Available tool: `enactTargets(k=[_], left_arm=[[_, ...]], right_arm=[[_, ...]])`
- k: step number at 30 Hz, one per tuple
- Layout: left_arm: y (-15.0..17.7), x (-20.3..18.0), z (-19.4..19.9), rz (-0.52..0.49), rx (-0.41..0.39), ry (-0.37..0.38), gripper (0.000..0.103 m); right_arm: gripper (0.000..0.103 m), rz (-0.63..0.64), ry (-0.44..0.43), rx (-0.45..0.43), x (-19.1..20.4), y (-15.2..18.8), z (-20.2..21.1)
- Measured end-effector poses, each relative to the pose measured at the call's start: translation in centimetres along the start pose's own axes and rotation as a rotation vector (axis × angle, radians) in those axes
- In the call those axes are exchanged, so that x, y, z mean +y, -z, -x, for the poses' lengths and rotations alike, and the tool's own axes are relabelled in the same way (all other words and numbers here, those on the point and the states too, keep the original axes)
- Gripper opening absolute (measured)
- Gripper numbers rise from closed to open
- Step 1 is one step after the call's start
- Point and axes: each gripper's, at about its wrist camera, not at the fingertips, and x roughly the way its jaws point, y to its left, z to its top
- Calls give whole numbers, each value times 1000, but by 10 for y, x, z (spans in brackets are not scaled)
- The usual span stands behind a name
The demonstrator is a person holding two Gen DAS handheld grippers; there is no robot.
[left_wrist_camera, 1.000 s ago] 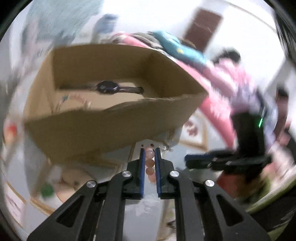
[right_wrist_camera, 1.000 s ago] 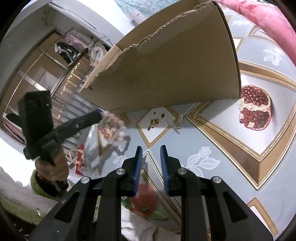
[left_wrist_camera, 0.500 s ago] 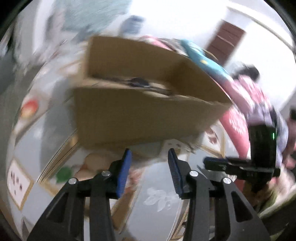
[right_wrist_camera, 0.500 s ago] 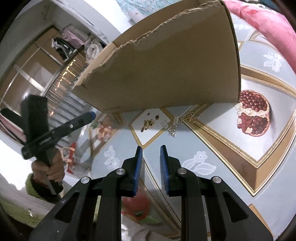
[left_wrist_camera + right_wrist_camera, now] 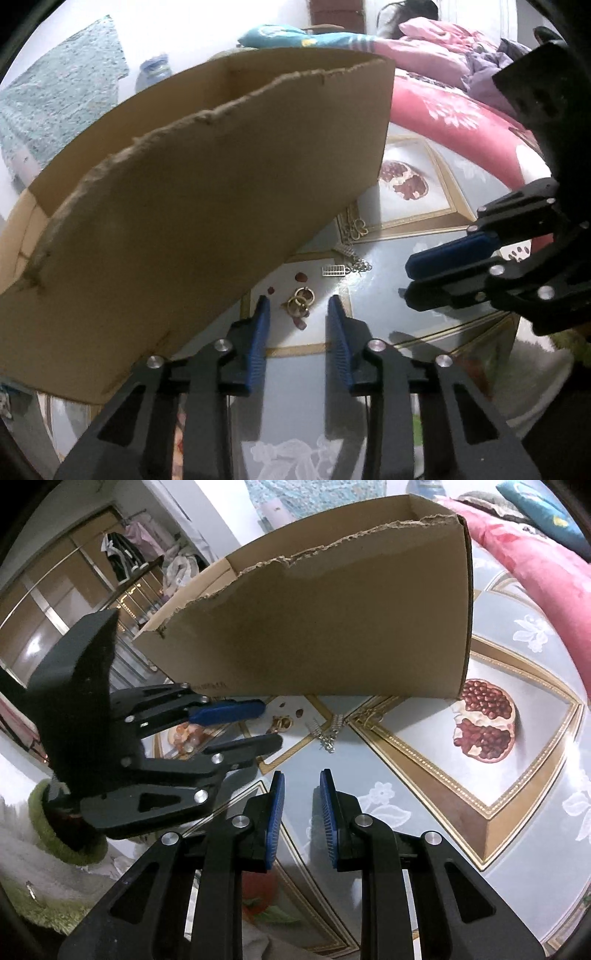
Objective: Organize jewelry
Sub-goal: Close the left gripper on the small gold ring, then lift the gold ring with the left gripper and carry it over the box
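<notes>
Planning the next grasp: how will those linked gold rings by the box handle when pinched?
The gold rings look small, thin and smooth, so they may slip from the open left gripper. Being linked, they would likely dangle. Lying flat on the glossy tablecloth, they may slide.

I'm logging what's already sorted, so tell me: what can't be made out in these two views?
- Inside of the box: both views, hidden by its near wall.
- Gold rings: left view, too small to tell whether rings or earrings.
- Beads: right view, mostly covered by the left gripper.
- Chain: left view, runs behind the box corner.
- Right gripper: open and empty.
</notes>
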Motion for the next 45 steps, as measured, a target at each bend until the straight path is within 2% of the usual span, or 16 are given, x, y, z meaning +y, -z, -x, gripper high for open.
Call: enactTargets(k=[4,13,24,29,35,45], left_arm=[[-1,9,-1,7,-8,47,12],[3,-7,2,13,-5,37,12],[21,-5,22,91,-20,24,12],[30,2,23,162,-13,21,12],[38,4,24,199,-25,10,12],[42,5,27,208,-46,18,12]], right_arm=[[21,1,-1,-7,4,0,0],[21,-7,-2,-17,0,7,3],[21,11,-9,-21,2,6,2],[21,95,30,-49,14,2,-3],[21,228,71,-53,29,-14,-20],[21,378,132,8,41,-18,-43]])
